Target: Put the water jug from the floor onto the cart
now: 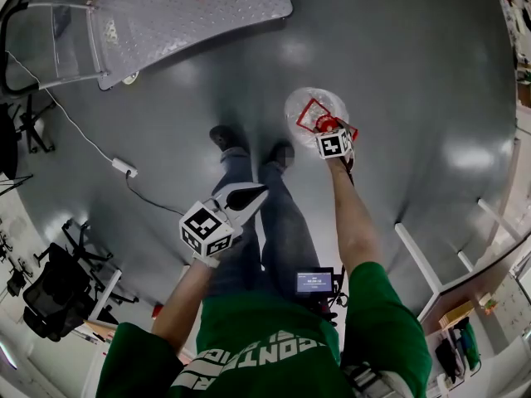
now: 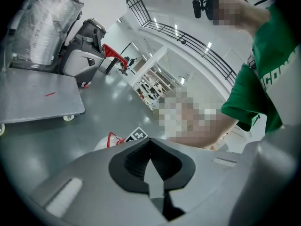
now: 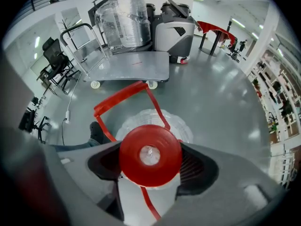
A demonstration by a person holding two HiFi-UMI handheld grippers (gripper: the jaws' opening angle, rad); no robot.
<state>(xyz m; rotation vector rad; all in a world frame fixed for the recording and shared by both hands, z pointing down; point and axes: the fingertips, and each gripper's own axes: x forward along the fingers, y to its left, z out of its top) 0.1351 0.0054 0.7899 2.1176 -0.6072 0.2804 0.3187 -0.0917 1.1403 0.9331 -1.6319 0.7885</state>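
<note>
Tongs R (image 3: pixel 150 163): wide apart, straddling red cap (image 3: pixel 149 149) of water jug (image 3: pixel 153 120) | tongs L (image 2: pixel 151 150): jaws together, empty

The water jug (image 1: pixel 300 104), a clear ribbed plastic bottle with a round red cap (image 3: pixel 150 155) and a thin red carry handle (image 3: pixel 123 95) tilting off to one side of the neck, is standing upright on the glossy grey floor (image 1: pixel 398 81). The cart (image 1: pixel 191 11), a flat grey platform on small wheels (image 3: pixel 96 84) with a tubular push handle (image 1: pixel 41 40), is sitting on the same floor, well apart from the jug.
</note>
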